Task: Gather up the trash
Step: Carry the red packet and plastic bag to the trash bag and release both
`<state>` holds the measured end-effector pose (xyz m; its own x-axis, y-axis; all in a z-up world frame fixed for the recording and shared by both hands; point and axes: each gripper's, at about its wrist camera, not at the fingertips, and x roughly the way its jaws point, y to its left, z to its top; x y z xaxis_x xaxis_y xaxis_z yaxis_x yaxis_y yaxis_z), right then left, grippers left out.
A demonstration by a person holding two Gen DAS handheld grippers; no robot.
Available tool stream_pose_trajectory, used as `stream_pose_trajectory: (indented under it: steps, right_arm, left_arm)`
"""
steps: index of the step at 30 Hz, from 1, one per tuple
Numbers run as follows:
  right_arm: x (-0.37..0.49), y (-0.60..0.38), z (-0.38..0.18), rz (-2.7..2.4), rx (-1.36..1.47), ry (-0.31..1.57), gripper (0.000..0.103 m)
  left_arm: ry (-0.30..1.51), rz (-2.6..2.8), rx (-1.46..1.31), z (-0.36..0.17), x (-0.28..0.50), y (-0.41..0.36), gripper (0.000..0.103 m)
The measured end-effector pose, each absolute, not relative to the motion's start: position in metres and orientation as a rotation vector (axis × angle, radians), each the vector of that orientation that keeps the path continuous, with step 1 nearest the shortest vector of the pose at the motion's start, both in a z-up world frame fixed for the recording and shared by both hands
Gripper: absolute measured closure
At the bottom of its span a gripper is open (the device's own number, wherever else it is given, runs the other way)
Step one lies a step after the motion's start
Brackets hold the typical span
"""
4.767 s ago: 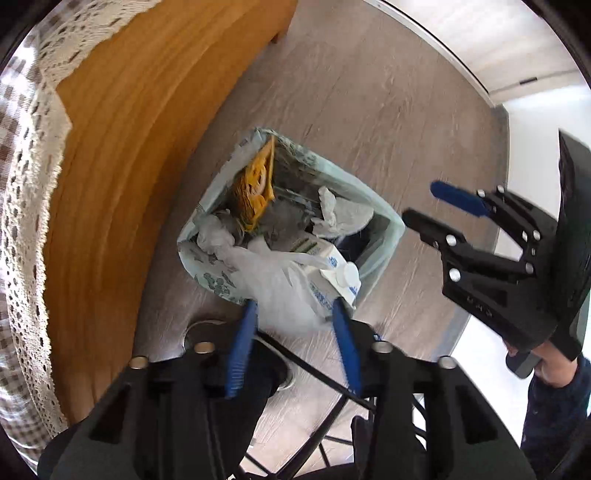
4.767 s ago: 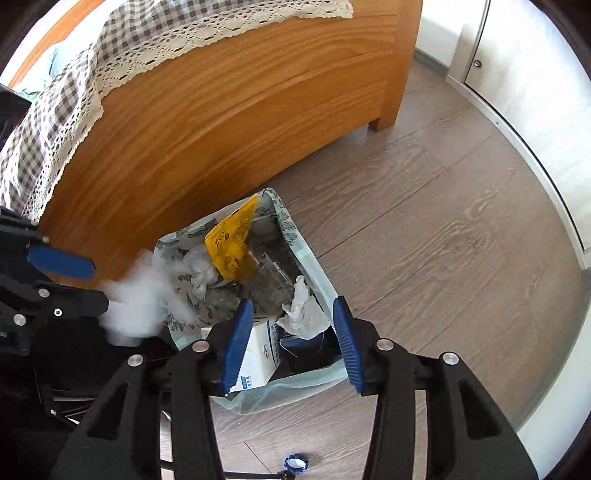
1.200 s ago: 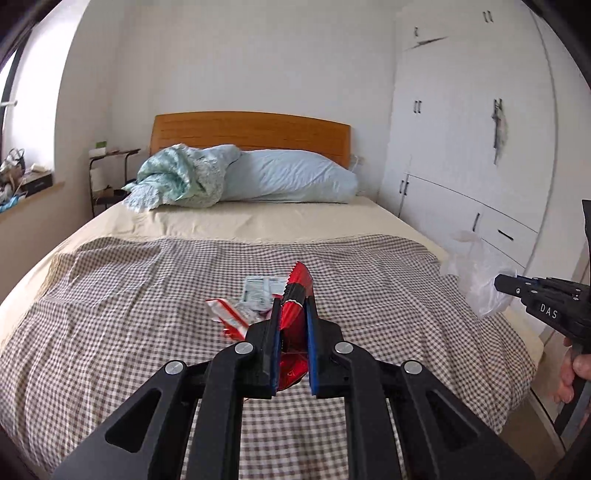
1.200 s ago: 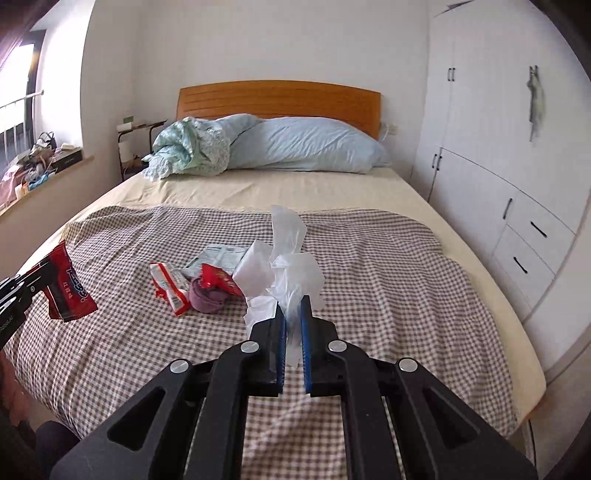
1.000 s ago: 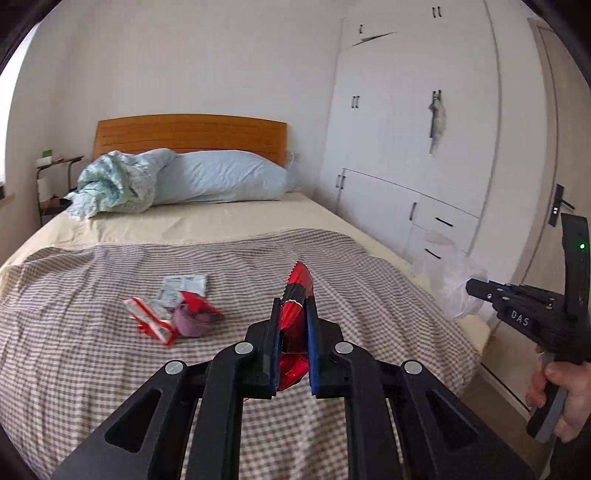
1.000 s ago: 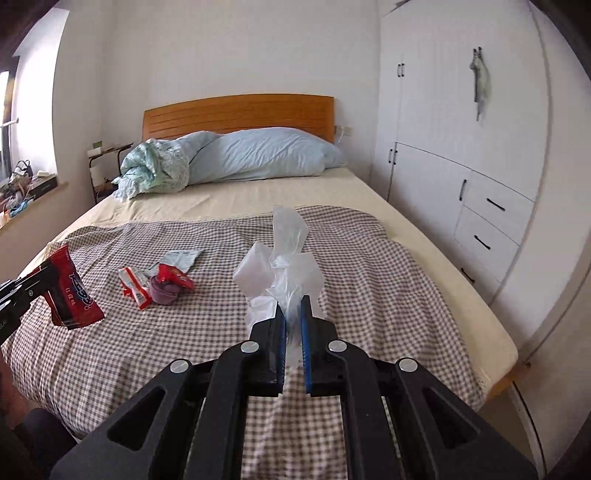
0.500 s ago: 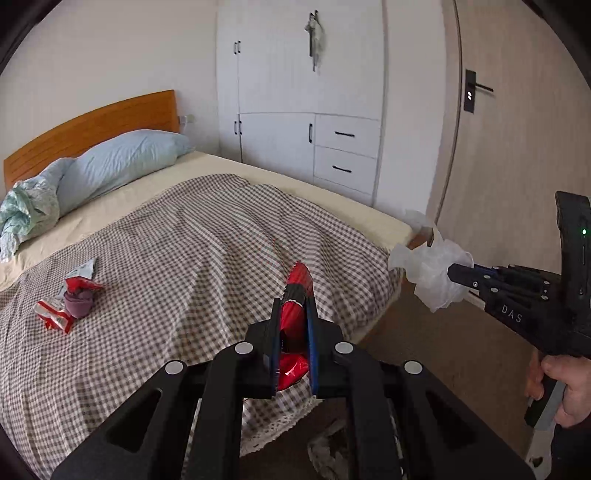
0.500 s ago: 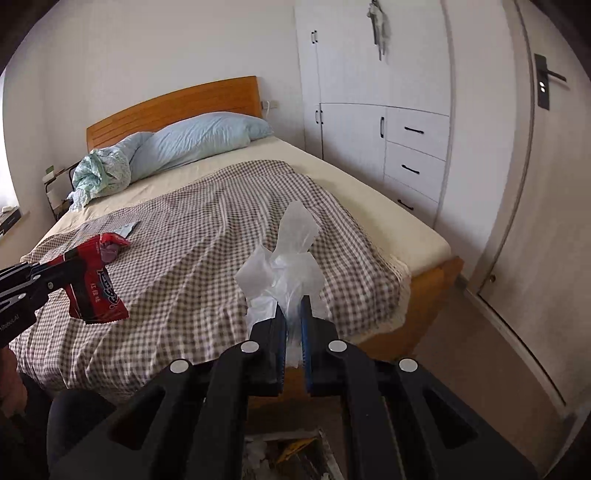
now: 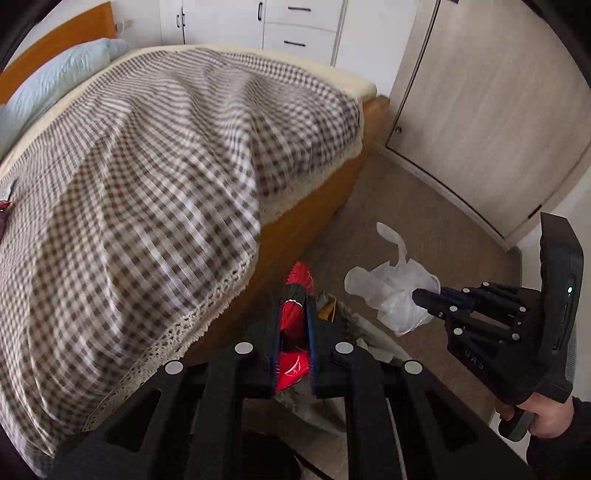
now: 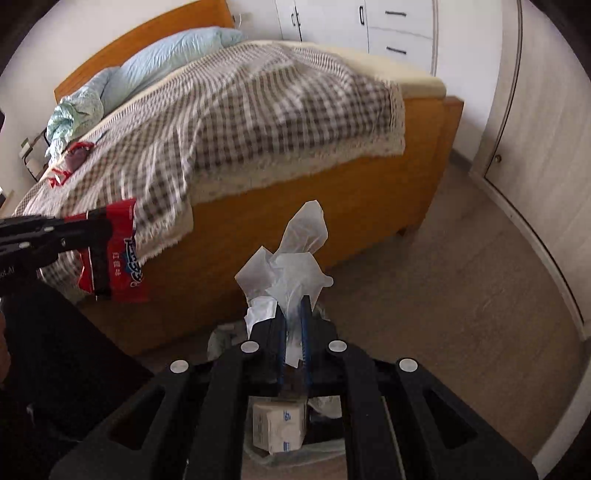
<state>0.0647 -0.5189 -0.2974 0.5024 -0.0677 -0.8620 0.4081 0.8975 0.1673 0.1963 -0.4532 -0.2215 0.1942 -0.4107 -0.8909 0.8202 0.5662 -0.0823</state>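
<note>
My left gripper is shut on a red snack wrapper, which also shows in the right wrist view. My right gripper is shut on a crumpled clear plastic bag, seen from the side in the left wrist view. Both hang over the floor at the foot of the bed. The lined trash bin, with a white carton in it, sits below my right gripper, mostly hidden by it. Its rim shows in the left wrist view.
The bed with its checked cover and wooden footboard stands to the left. More red wrappers lie far up the cover. White wardrobe drawers and a door stand on the right across the wood floor.
Both grippers have swung right and down from over the bed to the floor by the footboard, still holding the wrapper and the bag. The bin has come into view below.
</note>
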Motion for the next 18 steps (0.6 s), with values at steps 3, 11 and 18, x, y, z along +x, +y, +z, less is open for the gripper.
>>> stream_pose_trajectory:
  steps: [3,11,18]
  right_arm:
    - [0.062,-0.515,-0.327,-0.281,0.411,1.069,0.095]
    - [0.061,-0.513,-0.366,-0.270,0.459,1.169,0.058]
    - [0.037,-0.536,-0.359,-0.343,0.550,1.139,0.052]
  left_arm:
    - [1.144,-0.880,0.502,-0.248,0.199,-0.458,0.094]
    - [1.266,-0.895,0.615,-0.290,0.188,-0.470,0.091]
    - [1.397,-0.959,0.685,-0.314,0.187,-0.488,0.091]
